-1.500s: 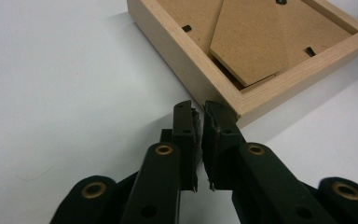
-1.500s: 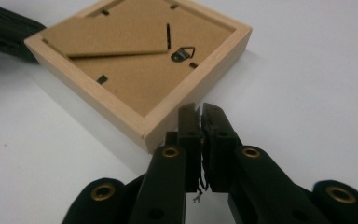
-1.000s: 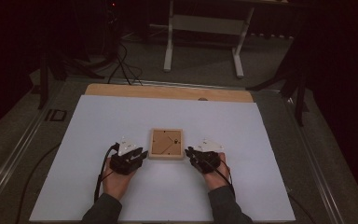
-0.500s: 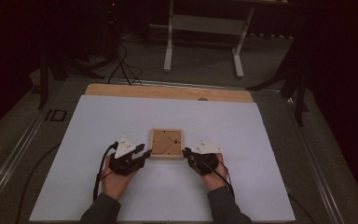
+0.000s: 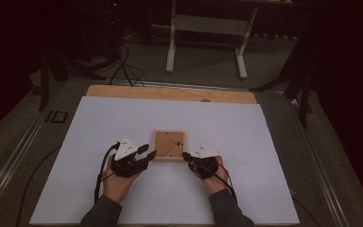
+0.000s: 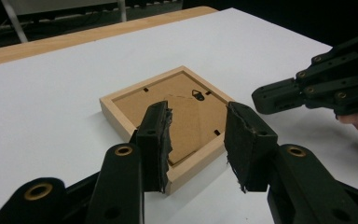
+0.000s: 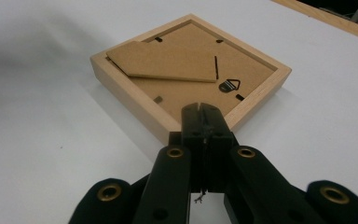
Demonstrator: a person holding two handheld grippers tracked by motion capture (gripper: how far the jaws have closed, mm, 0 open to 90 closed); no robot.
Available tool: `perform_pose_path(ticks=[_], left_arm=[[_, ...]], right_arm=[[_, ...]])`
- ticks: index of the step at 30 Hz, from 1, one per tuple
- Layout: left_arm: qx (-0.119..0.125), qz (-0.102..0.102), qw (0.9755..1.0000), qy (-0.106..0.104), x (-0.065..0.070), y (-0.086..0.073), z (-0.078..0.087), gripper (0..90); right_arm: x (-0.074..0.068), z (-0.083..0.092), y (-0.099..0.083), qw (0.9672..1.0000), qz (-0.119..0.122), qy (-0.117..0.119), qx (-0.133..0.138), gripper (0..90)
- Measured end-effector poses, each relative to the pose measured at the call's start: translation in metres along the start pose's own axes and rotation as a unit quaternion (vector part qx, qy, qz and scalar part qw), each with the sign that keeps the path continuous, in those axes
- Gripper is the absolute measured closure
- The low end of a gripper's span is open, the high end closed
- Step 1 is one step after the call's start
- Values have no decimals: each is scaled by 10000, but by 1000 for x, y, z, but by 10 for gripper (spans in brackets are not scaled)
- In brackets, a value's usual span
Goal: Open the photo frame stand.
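I see the picture frame [image 5: 169, 145] lying face down mid-tabletop [image 5: 264, 142], its backing up for access. My left gripper [image 6: 198, 140] has jaws spread around the near corner, ready to grip; my right gripper [image 7: 203, 122], jaws pressed together, rests at the opposite corner, probably bracing it.
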State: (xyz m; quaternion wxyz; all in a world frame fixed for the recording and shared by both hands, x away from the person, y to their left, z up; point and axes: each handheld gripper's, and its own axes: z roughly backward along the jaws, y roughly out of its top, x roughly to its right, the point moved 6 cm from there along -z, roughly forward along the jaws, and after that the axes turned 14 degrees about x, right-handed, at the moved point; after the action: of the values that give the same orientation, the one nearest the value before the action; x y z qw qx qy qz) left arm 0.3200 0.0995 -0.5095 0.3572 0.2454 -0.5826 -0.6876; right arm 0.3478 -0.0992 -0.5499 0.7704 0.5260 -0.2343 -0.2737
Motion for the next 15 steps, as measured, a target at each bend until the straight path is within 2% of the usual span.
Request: perform_pose_path(ticks=[15], left_arm=[[66, 57, 10000, -32, 0, 4, 1, 595]], right_arm=[[-2, -5, -4, 9999, -61, 77, -61, 898]])
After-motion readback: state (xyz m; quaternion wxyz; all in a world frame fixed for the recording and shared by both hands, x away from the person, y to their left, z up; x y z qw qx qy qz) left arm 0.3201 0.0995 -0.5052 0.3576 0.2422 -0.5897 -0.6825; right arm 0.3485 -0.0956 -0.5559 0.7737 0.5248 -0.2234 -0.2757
